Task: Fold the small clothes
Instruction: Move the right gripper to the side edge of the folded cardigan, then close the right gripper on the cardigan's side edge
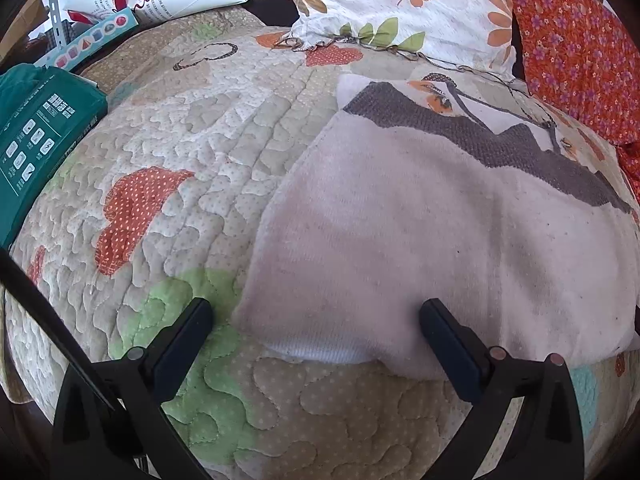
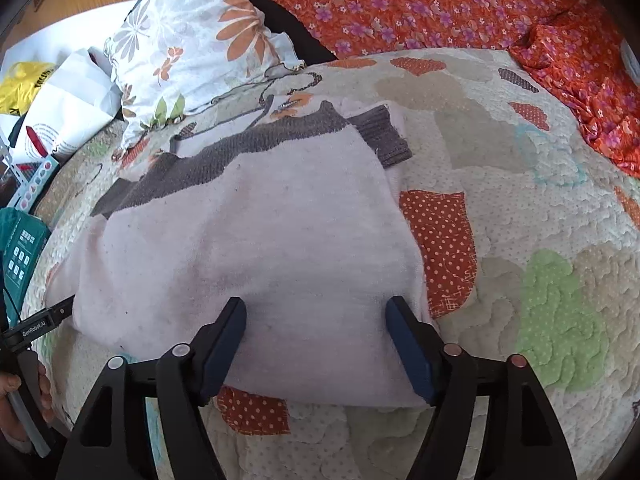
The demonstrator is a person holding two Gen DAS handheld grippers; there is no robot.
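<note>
Both claws, left (image 1: 316, 320) & right (image 2: 316, 316), wide open, empty, over pink garment (image 1: 420, 220) on patchwork quilt (image 1: 168, 152); pillows behind

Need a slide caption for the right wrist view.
Right gripper open over folded pale pink garment on patchwork quilt.

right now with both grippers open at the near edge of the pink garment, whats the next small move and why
Probably lift both grippers clear. The left gripper and right gripper stand open, pinching nothing, and the pink garment already lies doubled on the quilt, its grey trim at the far side. Then judge whether another fold is needed.
</note>
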